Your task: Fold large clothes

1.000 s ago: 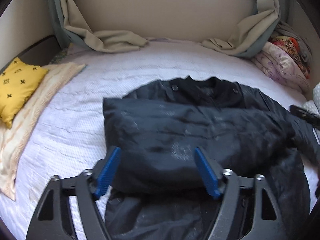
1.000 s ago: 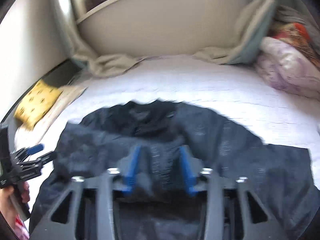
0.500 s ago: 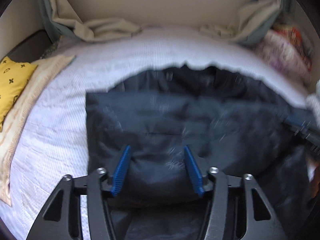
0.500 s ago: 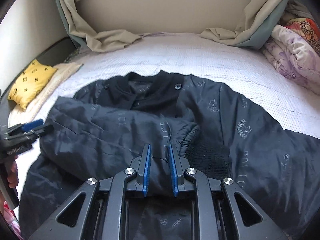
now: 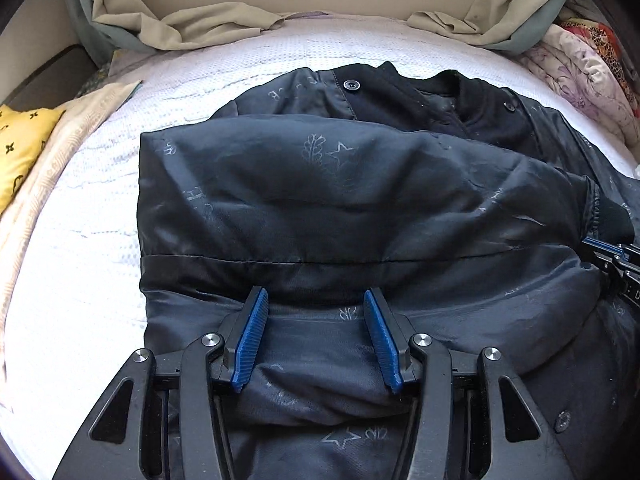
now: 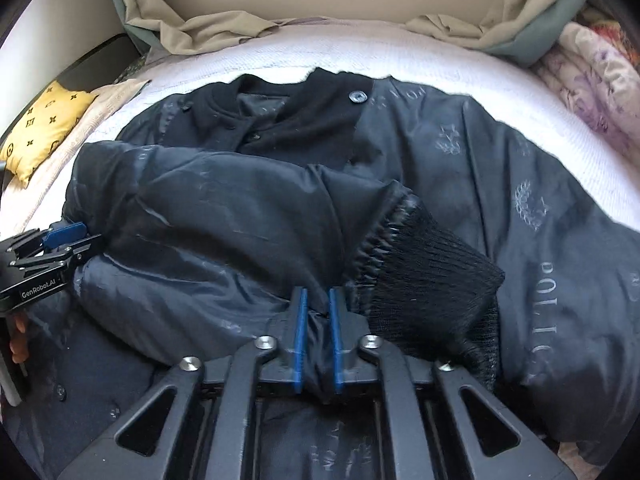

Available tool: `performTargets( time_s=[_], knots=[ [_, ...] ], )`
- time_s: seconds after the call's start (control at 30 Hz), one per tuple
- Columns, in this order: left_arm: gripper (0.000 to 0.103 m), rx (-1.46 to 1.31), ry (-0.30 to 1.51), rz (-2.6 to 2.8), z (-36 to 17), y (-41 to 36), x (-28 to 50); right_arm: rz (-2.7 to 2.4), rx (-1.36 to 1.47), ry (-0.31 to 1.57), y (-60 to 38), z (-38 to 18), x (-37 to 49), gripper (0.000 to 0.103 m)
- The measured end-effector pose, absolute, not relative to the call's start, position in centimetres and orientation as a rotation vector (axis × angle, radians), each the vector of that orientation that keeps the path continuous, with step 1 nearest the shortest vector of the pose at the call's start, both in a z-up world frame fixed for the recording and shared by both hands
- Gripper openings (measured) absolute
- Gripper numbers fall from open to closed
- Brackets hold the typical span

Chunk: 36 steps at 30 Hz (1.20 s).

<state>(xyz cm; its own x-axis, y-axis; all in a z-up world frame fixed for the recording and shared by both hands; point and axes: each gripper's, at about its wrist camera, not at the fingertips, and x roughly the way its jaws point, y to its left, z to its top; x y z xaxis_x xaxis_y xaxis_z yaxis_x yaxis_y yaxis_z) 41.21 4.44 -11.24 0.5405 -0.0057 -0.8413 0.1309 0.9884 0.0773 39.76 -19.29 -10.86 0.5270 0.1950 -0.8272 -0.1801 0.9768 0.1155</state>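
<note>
The landmark here is the dark jacket, spread across the white bed with its collar toward the headboard and one sleeve laid over its chest

Off the jacket's left side sits a yellow cushion on a beige throw, well apart from the work

At the jacket's near-left hem the left gripper stands with its blue pads spread apart and nothing pinched between them; the cloth lies under and between the fingers, touching or just below them, I cannot tell which. Held open like that, it looks poised to press or take a fresh bite of the hem, probably to steady that side while the sleeve is placed

Toward the jacket's middle the right gripper has its pads drawn together on a pinch of sleeve fabric just beside the ribbed cuff. That grip near the cuff makes sense for carrying the sleeve across the body so it lies flat inside the outline

Off the jacket's right side, crumpled floral bedding sits near the bed's edge
</note>
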Motion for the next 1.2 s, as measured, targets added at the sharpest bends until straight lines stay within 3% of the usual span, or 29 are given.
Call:
performTargets(
  time_s=[0.33,0.43,0.57,0.63,0.87,1.2],
  knots=[
    [0.056,0.155,0.964,-0.057,-11.4,4.0,41.1,0.26,0.117,0.989,-20.7,-11.4,40.0,0.0],
    [0.057,0.246,0.942,-0.033,-10.2,3.0,40.3,0.277,0.116,0.965,-20.6,-8.9,39.1,0.009],
    [0.078,0.279,0.902,-0.034,-8.3,2.2,38.9,0.275,0.062,0.838,-20.4,-4.3,36.8,0.026],
    [0.082,0.264,0.893,-0.034,-7.8,2.2,38.6,0.228,0.055,0.831,-20.9,-3.7,36.5,0.026],
    [0.082,0.235,0.952,-0.024,-10.1,3.3,39.7,0.189,0.142,0.968,-23.3,-7.9,38.4,0.026],
    [0.084,0.171,0.946,-0.03,-11.6,3.8,40.1,0.202,0.14,0.968,-23.3,-11.6,39.2,0.026]
  ],
)
